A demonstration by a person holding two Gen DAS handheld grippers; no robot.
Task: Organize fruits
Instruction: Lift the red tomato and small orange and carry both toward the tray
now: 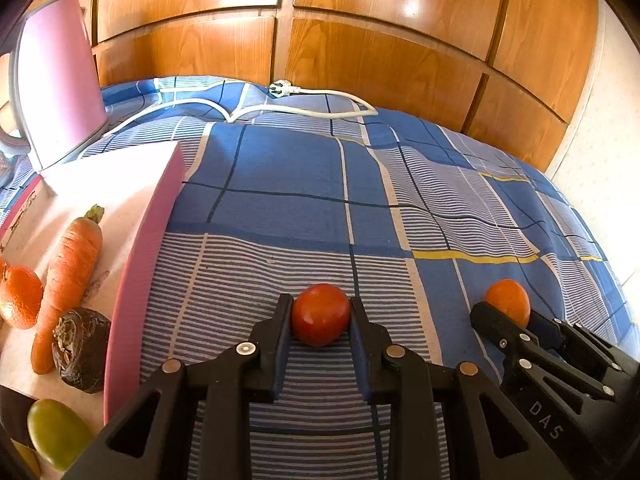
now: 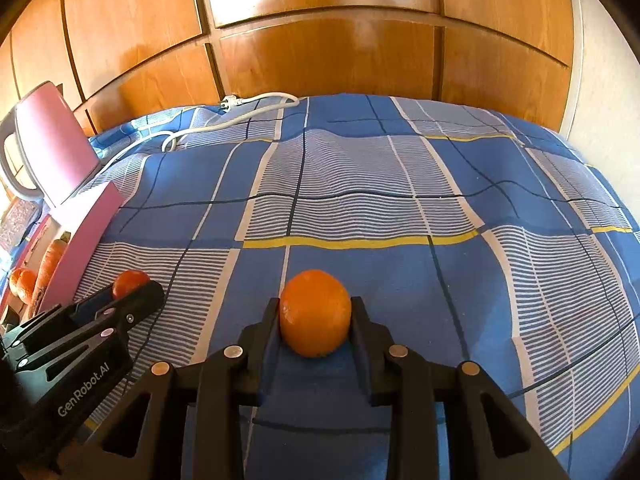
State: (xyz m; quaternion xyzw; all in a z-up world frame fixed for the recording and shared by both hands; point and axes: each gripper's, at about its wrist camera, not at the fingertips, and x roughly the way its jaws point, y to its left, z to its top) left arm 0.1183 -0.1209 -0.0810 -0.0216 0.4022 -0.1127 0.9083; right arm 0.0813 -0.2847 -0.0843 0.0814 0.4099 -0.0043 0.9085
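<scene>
A red tomato (image 1: 320,314) lies on the blue checked bedcover (image 1: 288,176), and my left gripper (image 1: 321,308) is shut on it, one pad pressing each side. To its right my right gripper (image 1: 505,318) is shut on an orange (image 1: 509,299). In the right wrist view the orange (image 2: 315,312) fills the gap of the right gripper (image 2: 315,307), and both pads touch it. Low at the left, the left gripper (image 2: 134,294) hides most of the tomato (image 2: 129,282). Both fruits appear to rest on the cover.
A pink box (image 1: 140,272) stands at the left holding a carrot (image 1: 68,280), another orange (image 1: 20,296), a dark wrinkled root (image 1: 82,348) and a green fruit (image 1: 58,432). A pink kettle (image 1: 56,80) and a white cable (image 1: 280,108) lie behind. Wooden wardrobe doors (image 1: 380,60) back the bed.
</scene>
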